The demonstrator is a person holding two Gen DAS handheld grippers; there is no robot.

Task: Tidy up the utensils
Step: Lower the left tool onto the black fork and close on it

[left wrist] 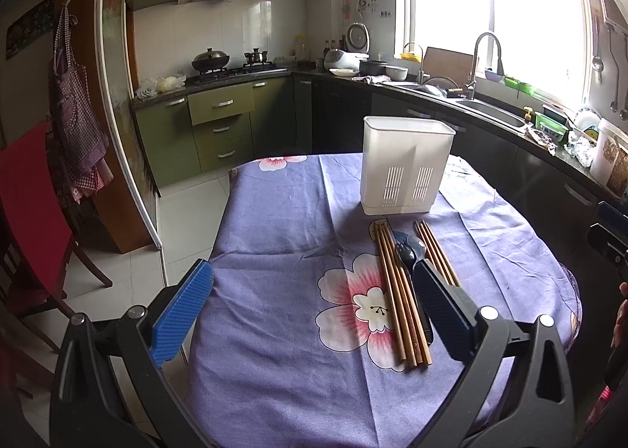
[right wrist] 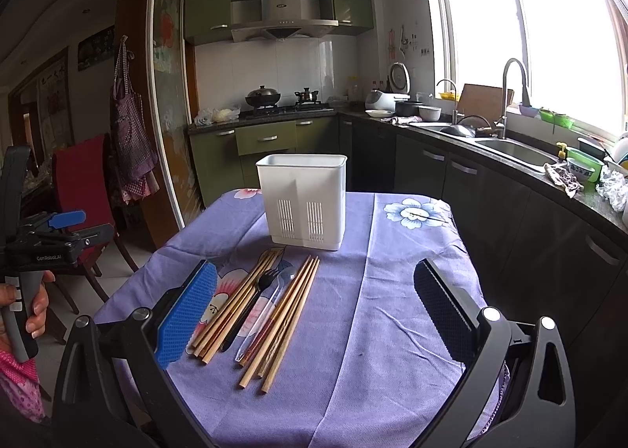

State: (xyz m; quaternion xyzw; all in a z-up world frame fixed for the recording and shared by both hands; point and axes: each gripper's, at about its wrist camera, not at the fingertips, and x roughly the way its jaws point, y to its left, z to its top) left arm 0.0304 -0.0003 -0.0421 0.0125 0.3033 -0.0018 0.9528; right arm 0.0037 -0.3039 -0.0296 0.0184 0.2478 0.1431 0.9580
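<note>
A white slotted utensil caddy [left wrist: 406, 165] [right wrist: 304, 201] stands upright and empty-looking at the far side of the table with a purple flowered cloth [left wrist: 274, 232] [right wrist: 392, 291]. In front of it lie two bundles of wooden chopsticks [left wrist: 396, 291] [right wrist: 290, 314], with a black fork [left wrist: 406, 257] [right wrist: 251, 299] and a clear plastic spoon [left wrist: 416, 244] [right wrist: 271, 306] between them. My left gripper [left wrist: 312, 265] hovers open above the near table, the utensils beside its right finger. My right gripper [right wrist: 314, 265] is open too, with the utensils just inside its left finger. Neither holds anything.
A hand [right wrist: 37, 303] holds the left gripper's handle at the left edge of the right wrist view. A red-backed chair [left wrist: 27, 193] stands left of the table. A dark counter with sink and tap [left wrist: 490, 110] [right wrist: 510, 150] runs along the right, close to the table edge.
</note>
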